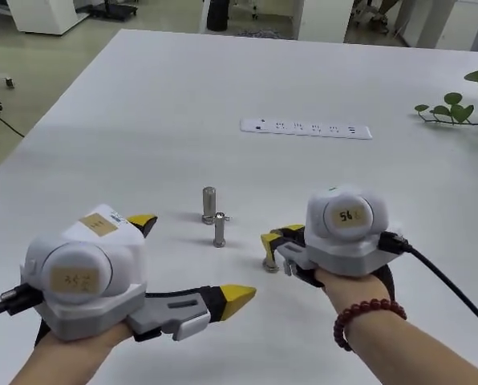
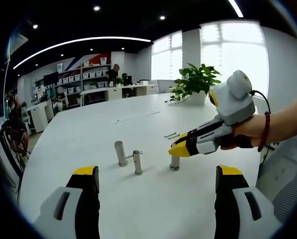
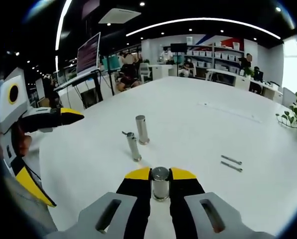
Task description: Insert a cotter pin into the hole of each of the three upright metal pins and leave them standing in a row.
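right gripper (image 3: pixel 160 175) level, jaws clamped on nearest metal pin (image 3: pixel 160 186) | left gripper (image 1: pixel 191 257) hovering, jaws spread wide

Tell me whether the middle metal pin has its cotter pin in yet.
In. The middle pin stands upright with a thin cotter pin sticking out sideways near its top.

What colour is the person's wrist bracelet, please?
The bracelet is dark red; head view shows it best.

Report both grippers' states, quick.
Left gripper: open, holding nothing.
Right gripper: jaws shut on an upright metal pin.
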Demonstrator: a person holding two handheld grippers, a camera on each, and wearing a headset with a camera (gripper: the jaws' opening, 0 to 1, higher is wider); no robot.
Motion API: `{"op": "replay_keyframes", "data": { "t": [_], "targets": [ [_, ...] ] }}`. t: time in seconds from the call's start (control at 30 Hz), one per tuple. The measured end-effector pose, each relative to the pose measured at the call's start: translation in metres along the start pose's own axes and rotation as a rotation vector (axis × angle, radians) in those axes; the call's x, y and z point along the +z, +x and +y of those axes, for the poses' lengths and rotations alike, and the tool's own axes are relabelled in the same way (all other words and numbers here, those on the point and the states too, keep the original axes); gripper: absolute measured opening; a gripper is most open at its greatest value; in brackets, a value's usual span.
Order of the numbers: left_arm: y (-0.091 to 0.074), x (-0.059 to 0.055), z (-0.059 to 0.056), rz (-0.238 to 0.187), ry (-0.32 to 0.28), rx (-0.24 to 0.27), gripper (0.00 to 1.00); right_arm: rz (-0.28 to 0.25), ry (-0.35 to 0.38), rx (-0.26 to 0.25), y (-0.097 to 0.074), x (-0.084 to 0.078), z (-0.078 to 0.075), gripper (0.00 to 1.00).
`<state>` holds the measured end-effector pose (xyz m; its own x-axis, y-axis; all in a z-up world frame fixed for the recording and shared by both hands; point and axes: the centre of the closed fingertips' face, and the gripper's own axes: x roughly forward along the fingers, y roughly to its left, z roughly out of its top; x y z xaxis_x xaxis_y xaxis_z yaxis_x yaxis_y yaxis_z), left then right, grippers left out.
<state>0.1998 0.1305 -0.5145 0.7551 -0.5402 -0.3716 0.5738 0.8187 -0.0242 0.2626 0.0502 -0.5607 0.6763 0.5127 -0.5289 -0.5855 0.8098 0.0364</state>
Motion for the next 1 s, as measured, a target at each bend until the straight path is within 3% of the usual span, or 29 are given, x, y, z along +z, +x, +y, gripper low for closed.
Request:
{"op": "replay_keyframes", "data": {
  "t": [0.53, 0.87, 1.0],
  "targets": [
    [0.001, -0.002, -0.001, 0.017, 0.018, 0.001, 0.97, 0.011, -0.014, 0.002, -0.002, -0.003, 0.000, 0.09],
    [0.001, -0.003, 0.000, 0.018, 0.007, 0.001, 0.97, -0.026, 0.048, 0.054, -0.006, 0.003, -0.003, 0.15],
    [0.001, -0.003, -0.001, 0.015, 0.002, 0.000, 0.97, -0.015, 0.023, 0.069, -0.012, 0.004, -0.008, 0.18]
  ]
}}
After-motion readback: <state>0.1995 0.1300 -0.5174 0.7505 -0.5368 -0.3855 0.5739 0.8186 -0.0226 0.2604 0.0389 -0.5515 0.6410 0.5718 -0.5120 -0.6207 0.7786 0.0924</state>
